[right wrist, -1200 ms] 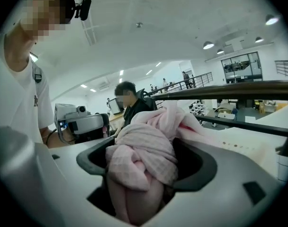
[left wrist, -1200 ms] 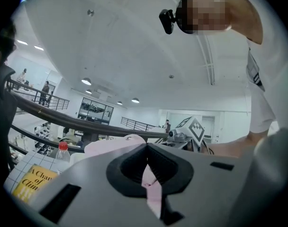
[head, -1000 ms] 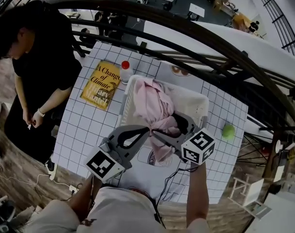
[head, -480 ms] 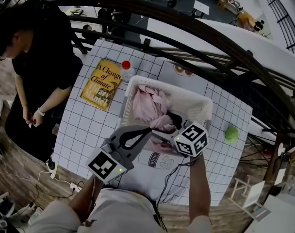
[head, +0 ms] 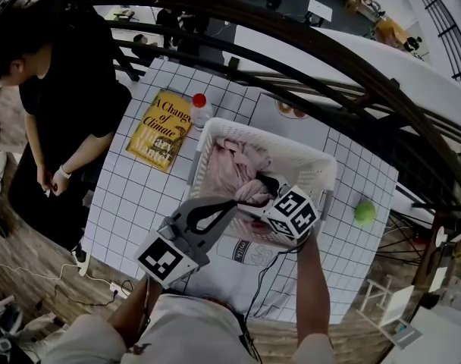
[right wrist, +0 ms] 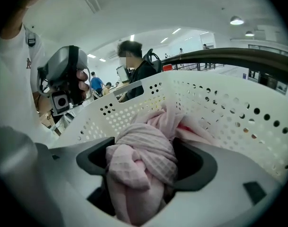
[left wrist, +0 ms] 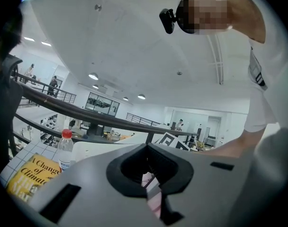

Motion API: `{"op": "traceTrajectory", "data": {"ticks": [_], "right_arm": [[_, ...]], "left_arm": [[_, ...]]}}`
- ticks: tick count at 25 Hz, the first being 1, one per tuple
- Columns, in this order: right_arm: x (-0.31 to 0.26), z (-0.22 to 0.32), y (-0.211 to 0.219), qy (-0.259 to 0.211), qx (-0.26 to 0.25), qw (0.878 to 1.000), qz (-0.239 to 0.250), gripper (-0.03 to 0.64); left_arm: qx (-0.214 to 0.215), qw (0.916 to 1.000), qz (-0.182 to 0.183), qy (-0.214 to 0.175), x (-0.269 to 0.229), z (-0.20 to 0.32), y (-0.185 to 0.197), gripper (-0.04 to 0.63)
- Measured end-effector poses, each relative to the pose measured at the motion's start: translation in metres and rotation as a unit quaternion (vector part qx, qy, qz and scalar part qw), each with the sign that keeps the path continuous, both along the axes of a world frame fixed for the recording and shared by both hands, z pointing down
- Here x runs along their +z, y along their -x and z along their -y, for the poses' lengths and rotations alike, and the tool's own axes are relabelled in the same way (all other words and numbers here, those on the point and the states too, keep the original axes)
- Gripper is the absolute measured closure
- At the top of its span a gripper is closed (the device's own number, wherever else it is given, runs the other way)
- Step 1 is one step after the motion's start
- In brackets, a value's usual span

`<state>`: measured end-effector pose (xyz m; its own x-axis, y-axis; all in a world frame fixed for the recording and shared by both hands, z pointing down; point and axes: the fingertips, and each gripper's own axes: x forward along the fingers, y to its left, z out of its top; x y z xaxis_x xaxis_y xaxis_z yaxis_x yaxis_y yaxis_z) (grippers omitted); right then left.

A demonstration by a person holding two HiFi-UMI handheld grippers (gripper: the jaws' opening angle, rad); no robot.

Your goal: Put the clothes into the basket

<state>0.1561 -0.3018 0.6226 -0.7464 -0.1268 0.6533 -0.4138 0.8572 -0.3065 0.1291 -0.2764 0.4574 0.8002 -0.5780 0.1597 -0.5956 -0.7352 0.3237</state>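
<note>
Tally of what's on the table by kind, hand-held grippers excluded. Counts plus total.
basket: 1
book: 1
bottle: 1
ball: 1
clothes: 2 (pink garment in the basket, white printed shirt at the near edge)
unclear: 1 white patch beyond the basket, maybe cloth
total: 6, plus the unclear one

A white gridded table (head: 132,203) stands on wood floor (head: 26,275); a dark curved railing (head: 291,32) arcs beyond.

Tool (left wrist: 147,167) jaws together; pink cloth (left wrist: 154,203) possibly in slit
</note>
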Motion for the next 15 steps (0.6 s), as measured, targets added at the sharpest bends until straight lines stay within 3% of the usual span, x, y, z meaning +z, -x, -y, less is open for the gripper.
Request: {"op": "traceTrajectory", "data": {"ticks": [15], "right_arm": [[0.032,-0.015,0.009,-0.014,-0.084,0.996,-0.042,0.206]], "left_arm": [[-0.007,1.0000,0.001,0.007,0.006,0.000,0.001,0.591]]}}
